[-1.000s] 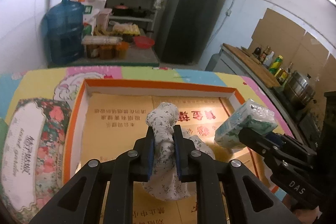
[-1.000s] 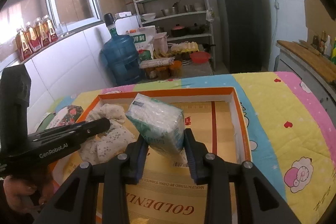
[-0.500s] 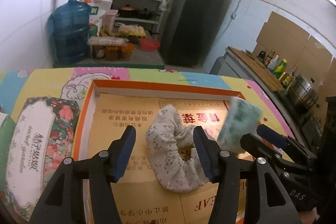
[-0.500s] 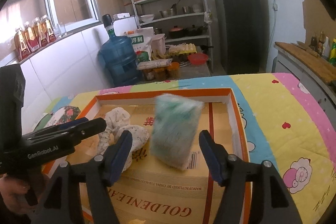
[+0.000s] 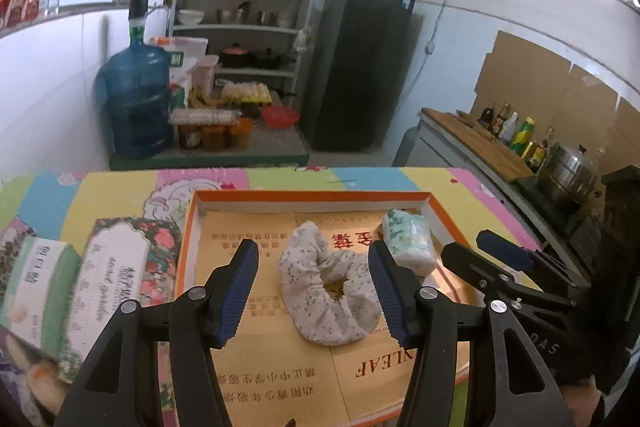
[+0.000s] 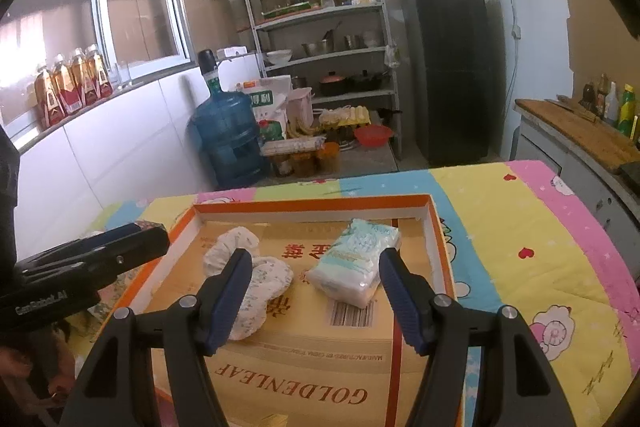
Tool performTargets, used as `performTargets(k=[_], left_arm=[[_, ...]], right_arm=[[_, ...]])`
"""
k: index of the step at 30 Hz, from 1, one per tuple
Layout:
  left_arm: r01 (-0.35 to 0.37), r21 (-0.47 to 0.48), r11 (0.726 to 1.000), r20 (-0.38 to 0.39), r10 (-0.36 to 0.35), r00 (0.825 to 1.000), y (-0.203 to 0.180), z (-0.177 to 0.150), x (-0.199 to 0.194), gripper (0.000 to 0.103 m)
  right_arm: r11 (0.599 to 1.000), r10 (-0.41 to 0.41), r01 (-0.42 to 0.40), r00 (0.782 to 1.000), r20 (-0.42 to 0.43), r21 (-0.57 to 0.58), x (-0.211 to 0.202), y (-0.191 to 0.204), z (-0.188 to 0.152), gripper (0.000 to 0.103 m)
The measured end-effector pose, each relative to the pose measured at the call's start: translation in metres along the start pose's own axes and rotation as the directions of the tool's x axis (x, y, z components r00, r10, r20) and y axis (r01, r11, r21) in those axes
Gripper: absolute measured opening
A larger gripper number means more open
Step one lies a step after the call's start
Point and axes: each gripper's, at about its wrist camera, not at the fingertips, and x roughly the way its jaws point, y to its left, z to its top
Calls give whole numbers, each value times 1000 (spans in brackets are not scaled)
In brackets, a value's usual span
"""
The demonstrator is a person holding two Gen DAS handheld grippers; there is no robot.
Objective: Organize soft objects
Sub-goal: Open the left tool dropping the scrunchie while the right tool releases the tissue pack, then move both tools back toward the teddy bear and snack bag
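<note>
A white floral cloth scrunchie [image 5: 328, 291] lies inside the orange-rimmed cardboard tray [image 5: 312, 195]. It also shows in the right wrist view [image 6: 252, 279]. A green and white tissue pack [image 5: 408, 241] lies in the tray to its right, seen too in the right wrist view [image 6: 356, 259]. My left gripper [image 5: 312, 291] is open and empty, just above and in front of the scrunchie. My right gripper [image 6: 316, 295] is open and empty, just in front of the tissue pack. Each gripper shows at the other view's edge.
The tray [image 6: 436, 239] sits on a colourful cartoon blanket [image 6: 532, 227]. Floral boxes [image 5: 108, 279] lie left of the tray. Beyond the table stand a blue water jug [image 5: 134, 107], shelves [image 5: 244, 27], a dark fridge [image 5: 360, 67] and a counter with bottles [image 5: 516, 135].
Both grippers opened. The scrunchie dropped from my left gripper and the tissue pack from my right gripper into the tray. Both grippers pulled back and up.
</note>
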Motion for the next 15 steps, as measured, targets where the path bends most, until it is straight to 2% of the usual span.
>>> performTargets(k=[15], left_arm=[[-13,12,1000,108,12,994,15,-4,-75,59]], right_arm=[[998,32,-29,998,56,-50,-39,48,8,66]])
